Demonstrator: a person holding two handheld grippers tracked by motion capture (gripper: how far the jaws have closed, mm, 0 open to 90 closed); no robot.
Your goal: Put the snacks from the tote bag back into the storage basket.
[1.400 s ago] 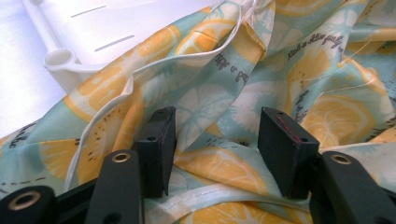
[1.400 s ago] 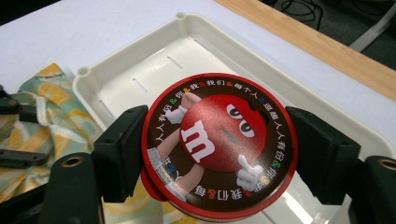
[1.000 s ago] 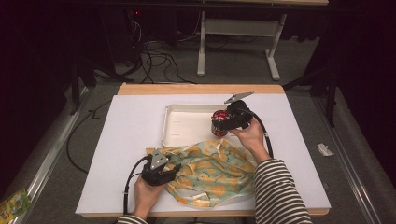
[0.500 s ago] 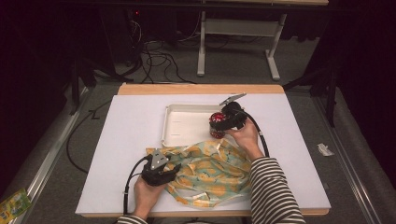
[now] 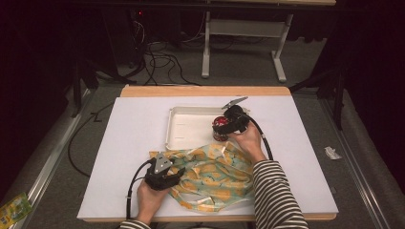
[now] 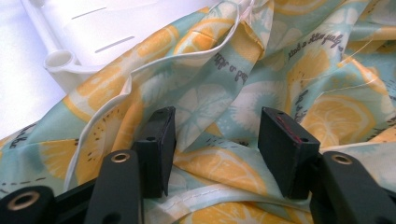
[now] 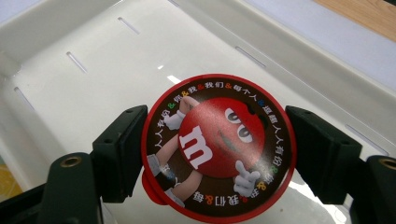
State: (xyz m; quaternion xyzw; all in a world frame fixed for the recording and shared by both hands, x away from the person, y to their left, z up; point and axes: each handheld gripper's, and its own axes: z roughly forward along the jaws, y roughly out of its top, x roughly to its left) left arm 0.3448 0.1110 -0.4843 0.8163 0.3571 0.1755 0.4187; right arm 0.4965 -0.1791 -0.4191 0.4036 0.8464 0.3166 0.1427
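Our right hand-held gripper (image 7: 215, 154) clamps the red candy tin (image 7: 217, 163) over the white tray (image 7: 70, 88); our left hand-held gripper (image 6: 215, 140) rests open-jawed on the lemon-print cloth (image 6: 280, 70).

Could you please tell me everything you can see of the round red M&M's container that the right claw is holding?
The M&M's container is round, with a glossy red rim and a dark lid face bearing the red M&M's character with a white "m", ringed by small coloured Chinese characters. It looks like plastic or tin. Its lid is on. The right claw clamps it by opposite sides, a black jaw on each. It sits over the near right corner of the white slotted tray; whether it rests on the tray floor cannot be told.
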